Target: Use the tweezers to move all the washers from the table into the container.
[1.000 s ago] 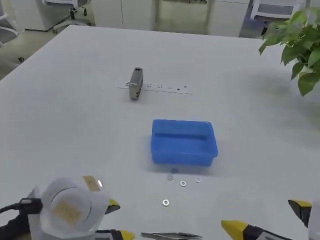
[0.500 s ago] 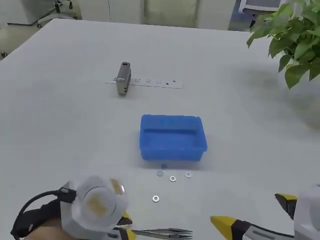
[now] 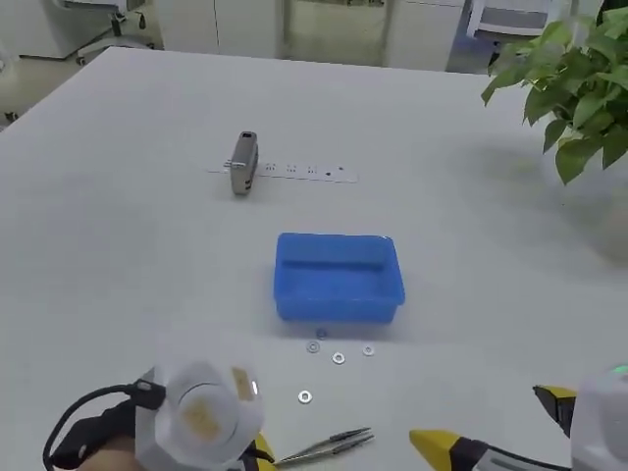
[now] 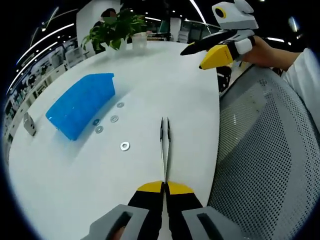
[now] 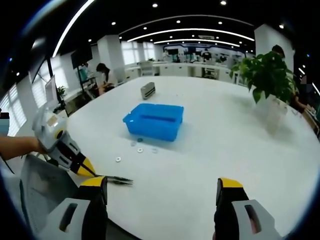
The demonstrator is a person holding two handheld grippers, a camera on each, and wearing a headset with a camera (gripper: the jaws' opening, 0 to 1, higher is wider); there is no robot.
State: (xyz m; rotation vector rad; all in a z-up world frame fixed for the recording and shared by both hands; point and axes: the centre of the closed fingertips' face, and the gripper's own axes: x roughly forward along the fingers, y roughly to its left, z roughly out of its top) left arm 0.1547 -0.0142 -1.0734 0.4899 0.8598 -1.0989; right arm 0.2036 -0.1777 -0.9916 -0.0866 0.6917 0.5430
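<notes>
The left gripper (image 4: 164, 186) clamps the tweezers (image 4: 164, 145) by the rear end, seemingly shallowly; the right gripper (image 5: 162, 185) gapes wide, empty. The tweezers could twist loose when pinching a washer (image 4: 124, 146).

Open-plan office: desk rows (image 5: 172, 62), ceiling light strips (image 5: 200, 31), swivel chairs (image 3: 512, 20).

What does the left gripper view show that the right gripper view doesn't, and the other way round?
Left gripper view: the right gripper, jaws apart, up by the table edge. Right gripper view: the left gripper from outside, jaws shut on the tweezers. Both: the tweezers, the blue container, loose washers on the table beside it, and the plant.
</notes>
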